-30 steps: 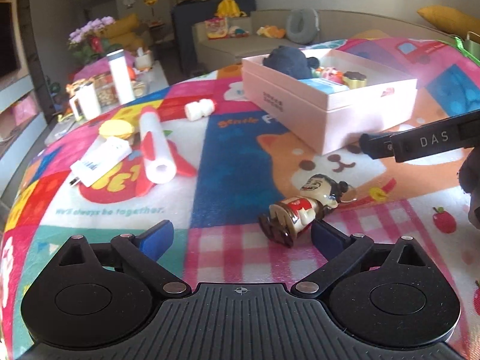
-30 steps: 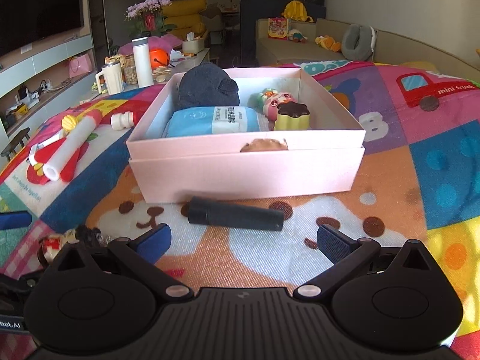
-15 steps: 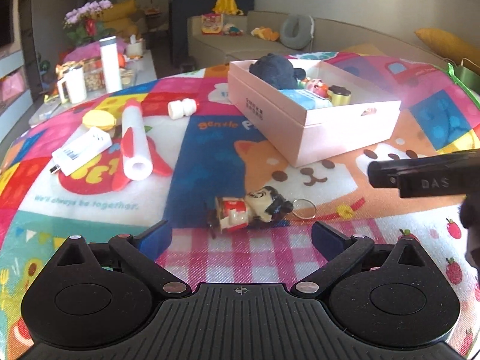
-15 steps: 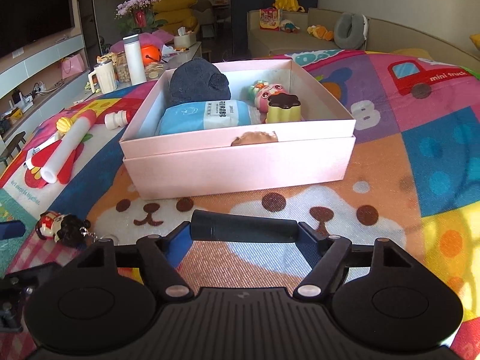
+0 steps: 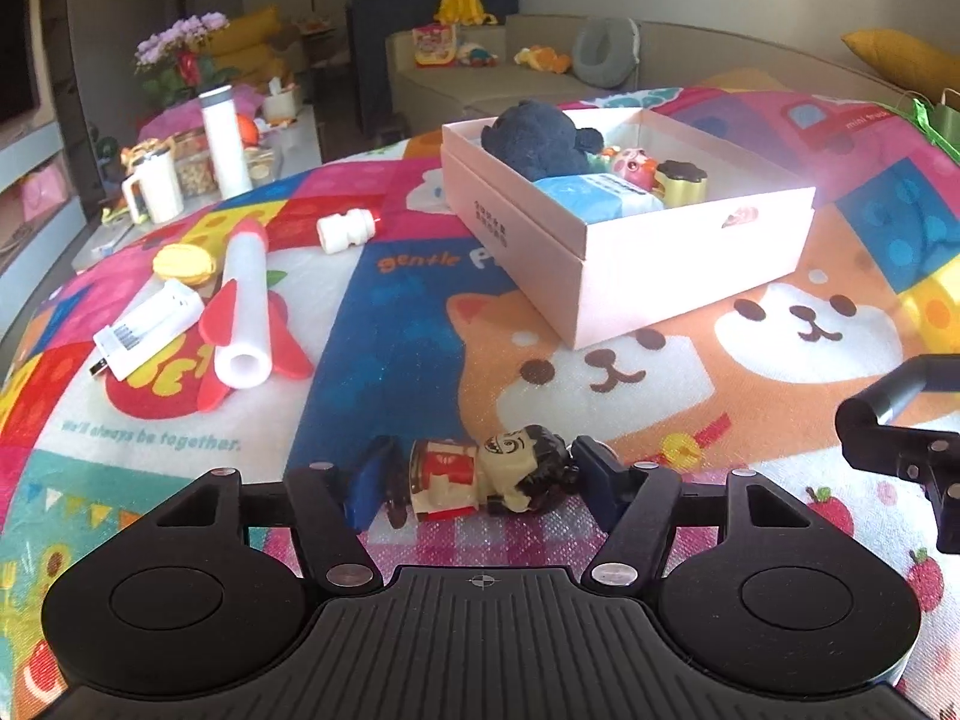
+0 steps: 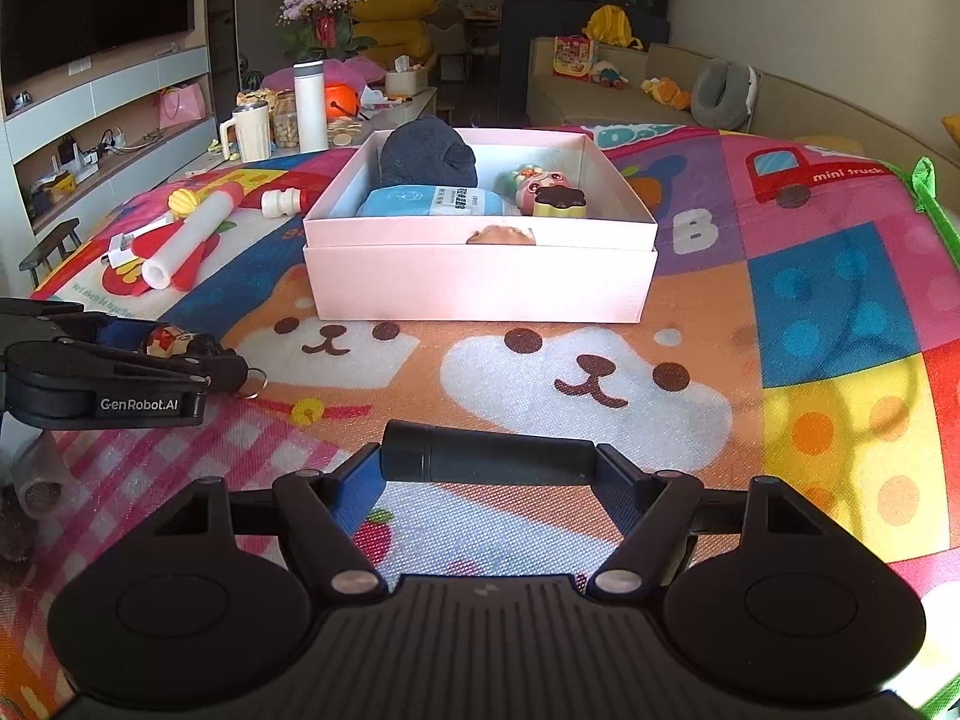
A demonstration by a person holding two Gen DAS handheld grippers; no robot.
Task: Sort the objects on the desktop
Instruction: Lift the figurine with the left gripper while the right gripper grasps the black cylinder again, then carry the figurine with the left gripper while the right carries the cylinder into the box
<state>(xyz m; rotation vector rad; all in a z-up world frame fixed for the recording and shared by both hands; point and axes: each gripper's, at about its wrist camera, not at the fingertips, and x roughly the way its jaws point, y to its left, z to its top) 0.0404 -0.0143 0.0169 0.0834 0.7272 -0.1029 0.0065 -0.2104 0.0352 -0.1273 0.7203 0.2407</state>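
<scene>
A small figurine keychain (image 5: 456, 474) in a red coat lies on its side on the colourful mat between the blue pads of my left gripper (image 5: 478, 478). The jaws are closing, one pad at its feet and the other at its head. My right gripper (image 6: 489, 471) is shut on a black cylinder (image 6: 489, 461), gripped end to end and held just above the mat. A pink box (image 6: 480, 282) stands ahead, holding a dark plush (image 6: 429, 150), a blue pack (image 6: 432, 204) and small toys. The left gripper's side (image 6: 120, 372) shows in the right wrist view.
On the mat's left lie a white tube on a red foam rocket (image 5: 243, 306), a white USB device (image 5: 150, 327), a yellow macaron (image 5: 183, 264) and a small white bottle (image 5: 345, 230). A low table with a white flask (image 5: 222, 144) stands beyond; a sofa (image 5: 480, 84) is behind.
My left gripper came over the figurine and its jaws drew in around it. My right gripper shut on the black cylinder and lifted it back, away from the box.
</scene>
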